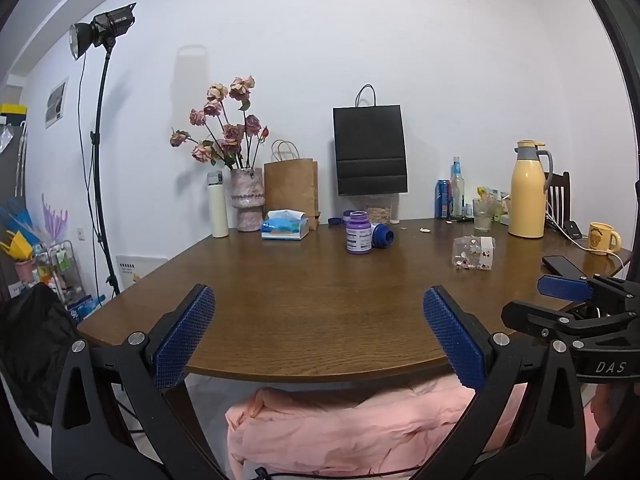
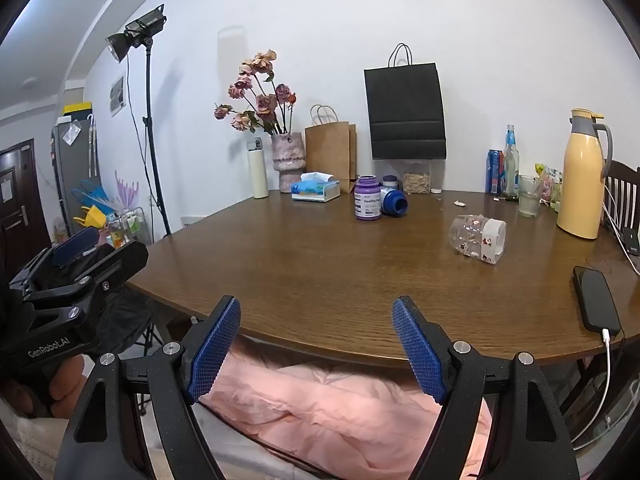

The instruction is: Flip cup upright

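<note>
A clear plastic cup with small printed figures and a white band lies on its side on the brown table, right of centre; its mouth faces right. The same cup shows in the left wrist view, far ahead and to the right. My right gripper hangs open at the table's near edge, well short of the cup. My left gripper is open too, at the near edge, with nothing between its fingers. Each gripper appears at the side of the other's view.
A purple bottle and a tipped blue bottle stand mid-table. A black phone on a cable lies at the right edge. A yellow thermos, glass, cans, tissue box, vase and bags line the back. Pink cloth lies below the edge.
</note>
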`<state>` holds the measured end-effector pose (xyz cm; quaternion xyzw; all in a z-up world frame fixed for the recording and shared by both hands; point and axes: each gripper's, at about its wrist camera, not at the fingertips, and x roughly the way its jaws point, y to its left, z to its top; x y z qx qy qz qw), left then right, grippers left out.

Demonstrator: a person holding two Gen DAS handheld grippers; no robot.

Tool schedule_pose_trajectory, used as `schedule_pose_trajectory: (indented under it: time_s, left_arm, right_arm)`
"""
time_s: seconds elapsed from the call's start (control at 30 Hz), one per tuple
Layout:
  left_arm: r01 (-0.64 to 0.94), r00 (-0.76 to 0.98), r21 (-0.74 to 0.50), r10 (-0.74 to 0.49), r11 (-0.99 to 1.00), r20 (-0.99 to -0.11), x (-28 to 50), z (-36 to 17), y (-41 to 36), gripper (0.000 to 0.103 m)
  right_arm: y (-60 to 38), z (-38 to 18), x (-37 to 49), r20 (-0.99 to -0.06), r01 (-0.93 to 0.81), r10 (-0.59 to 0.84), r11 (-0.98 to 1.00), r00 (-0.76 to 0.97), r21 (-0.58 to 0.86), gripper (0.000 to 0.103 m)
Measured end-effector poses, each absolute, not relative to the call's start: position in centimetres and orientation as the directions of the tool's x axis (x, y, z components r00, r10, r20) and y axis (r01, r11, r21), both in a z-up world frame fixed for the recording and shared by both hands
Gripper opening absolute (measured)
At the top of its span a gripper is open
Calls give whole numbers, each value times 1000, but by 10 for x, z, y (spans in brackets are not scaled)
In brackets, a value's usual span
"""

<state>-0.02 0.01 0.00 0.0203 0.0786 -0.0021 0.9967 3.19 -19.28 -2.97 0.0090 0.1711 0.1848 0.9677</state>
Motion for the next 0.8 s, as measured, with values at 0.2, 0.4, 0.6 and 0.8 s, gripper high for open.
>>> schedule_pose_trajectory:
  time_s: [0.2,0.4,0.6,0.8]
  left_arm:
    - [6,987,42,0,999,-163,0,0,0,103]
    - [7,986,41,0,999,-164,0,0,0,103]
    - [7,986,41,0,999,-166,0,0,0,103]
    - [7,986,41,0,999,-167,0,0,0,103]
  right_arm:
    - [-192,-30,32,-331,-353,357,933,874,73,83]
    - [-193,-31,33,-333,-354,359,932,872,77,83]
    - [-192,-30,32,-333,-354,359,932,872,77,83]
    - [-193,-30,32,-334,-353,359,932,872,79,83]
